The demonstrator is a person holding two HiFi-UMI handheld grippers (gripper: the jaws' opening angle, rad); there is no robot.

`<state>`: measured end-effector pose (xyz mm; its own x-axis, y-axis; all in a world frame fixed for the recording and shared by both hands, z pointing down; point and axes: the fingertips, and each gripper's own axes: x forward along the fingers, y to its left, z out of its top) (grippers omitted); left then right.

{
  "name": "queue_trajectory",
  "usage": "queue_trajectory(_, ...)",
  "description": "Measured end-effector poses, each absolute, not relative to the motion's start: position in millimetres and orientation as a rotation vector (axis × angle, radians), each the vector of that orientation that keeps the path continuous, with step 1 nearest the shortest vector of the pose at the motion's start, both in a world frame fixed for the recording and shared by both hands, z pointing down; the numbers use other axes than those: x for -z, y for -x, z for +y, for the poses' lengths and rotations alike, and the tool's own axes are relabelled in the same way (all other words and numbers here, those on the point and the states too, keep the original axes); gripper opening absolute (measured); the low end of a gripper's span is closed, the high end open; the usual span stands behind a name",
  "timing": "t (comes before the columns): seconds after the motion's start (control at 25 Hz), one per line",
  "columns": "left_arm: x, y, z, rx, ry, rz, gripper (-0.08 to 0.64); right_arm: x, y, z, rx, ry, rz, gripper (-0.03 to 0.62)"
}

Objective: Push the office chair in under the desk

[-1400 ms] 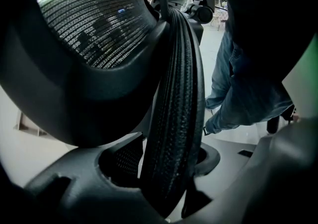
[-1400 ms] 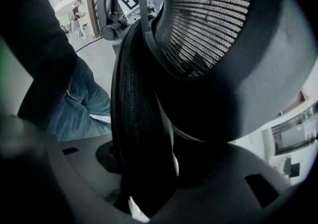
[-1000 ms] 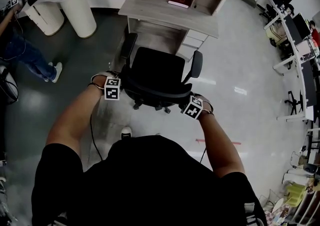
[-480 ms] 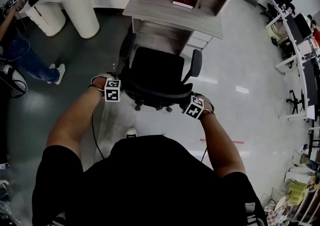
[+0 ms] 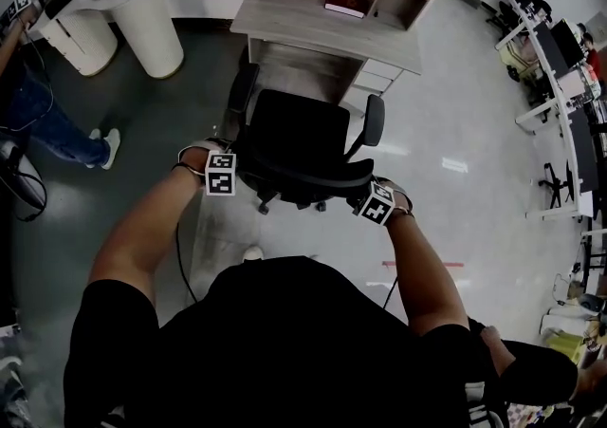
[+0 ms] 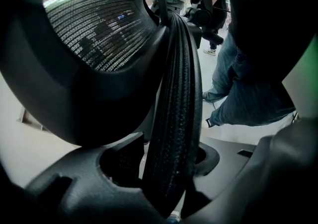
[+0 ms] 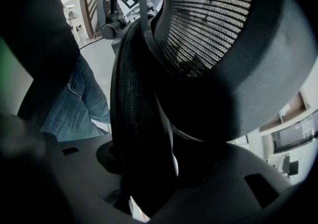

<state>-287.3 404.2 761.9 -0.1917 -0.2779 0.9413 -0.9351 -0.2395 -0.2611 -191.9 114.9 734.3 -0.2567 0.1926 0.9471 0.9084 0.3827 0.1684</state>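
Note:
A black office chair (image 5: pixel 299 137) stands on the floor in front of the grey desk (image 5: pixel 313 32), its seat facing the desk and its armrests close to the desk's front edge. My left gripper (image 5: pixel 230 162) grips the left side of the chair's backrest, and my right gripper (image 5: pixel 368 194) grips the right side. In the left gripper view the ribbed backrest rim (image 6: pixel 174 118) runs between the jaws of my left gripper (image 6: pixel 169 173). The right gripper view shows the same backrest rim (image 7: pixel 134 118) held in my right gripper (image 7: pixel 149 178).
A shelf unit with a book (image 5: pixel 341 4) tops the desk, and a drawer unit (image 5: pixel 375 80) sits under its right end. White round stands (image 5: pixel 142 9) and a person in jeans (image 5: pixel 43 108) are at the left. Desks with monitors (image 5: pixel 560 65) line the right.
Both grippers and the chair have shifted slightly to the right in view, grips unchanged. The person at the left has moved. An arm has come into view at the bottom right.

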Motion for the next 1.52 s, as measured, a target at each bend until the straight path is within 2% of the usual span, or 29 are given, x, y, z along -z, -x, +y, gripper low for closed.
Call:
queue_trajectory(0.44, -761.4, 323.2, 407.2, -1.479, -1.505, -1.444, 0.208, -734.1, 227.1, 120.6, 0.954, 0.957, -1.719, 0.212)
queue_trajectory(1.52, -761.5, 462.9, 387.4, -1.465, -1.442, -1.446, 0.204, -733.5, 381.2, 95.3, 0.982, 1.010, -1.721, 0.212)
